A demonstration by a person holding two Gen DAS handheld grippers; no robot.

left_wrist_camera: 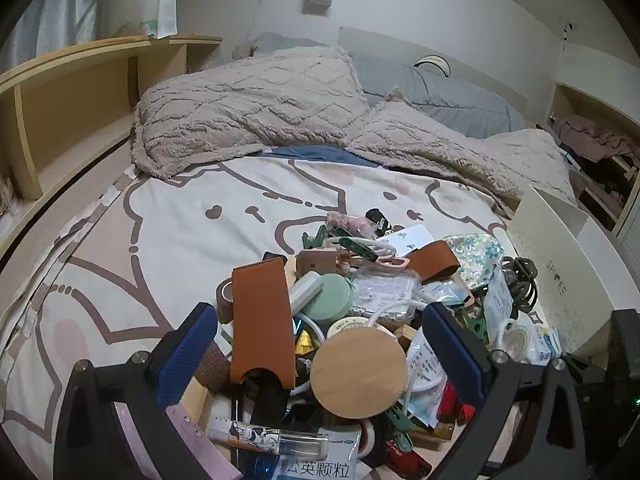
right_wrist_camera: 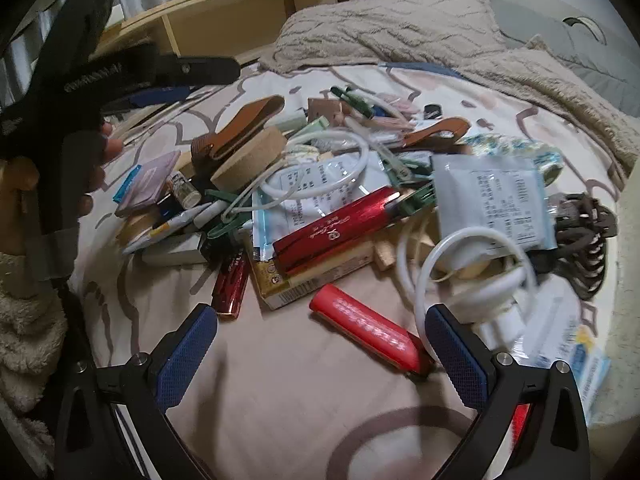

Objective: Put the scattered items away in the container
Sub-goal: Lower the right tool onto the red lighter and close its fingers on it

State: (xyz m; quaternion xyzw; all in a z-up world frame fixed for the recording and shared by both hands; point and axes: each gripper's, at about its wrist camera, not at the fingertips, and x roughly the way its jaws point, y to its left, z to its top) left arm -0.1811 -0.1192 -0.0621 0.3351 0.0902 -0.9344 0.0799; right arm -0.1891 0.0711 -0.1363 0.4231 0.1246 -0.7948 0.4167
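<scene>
Hovering over the bedsheet (right_wrist_camera: 280, 380), the right gripper (right_wrist_camera: 320, 344) stands wide open, holding nothing, a red lighter (right_wrist_camera: 364, 326) between its fingers. The left gripper (left_wrist_camera: 320, 344), also wide open and empty, frames a round wooden lid (left_wrist_camera: 359, 372) atop the clutter pile. A white box (left_wrist_camera: 560, 264) stands beyond, at the bed's right edge.

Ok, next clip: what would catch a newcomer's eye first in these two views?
Probably the heap of small clutter on the cartoon-print bedsheet, topped by a round wooden lid and a tan leather strap between the open left gripper fingers. In the right wrist view, a red lighter lies apart from the heap, between the open right gripper fingers, below a shiny red box.
</scene>
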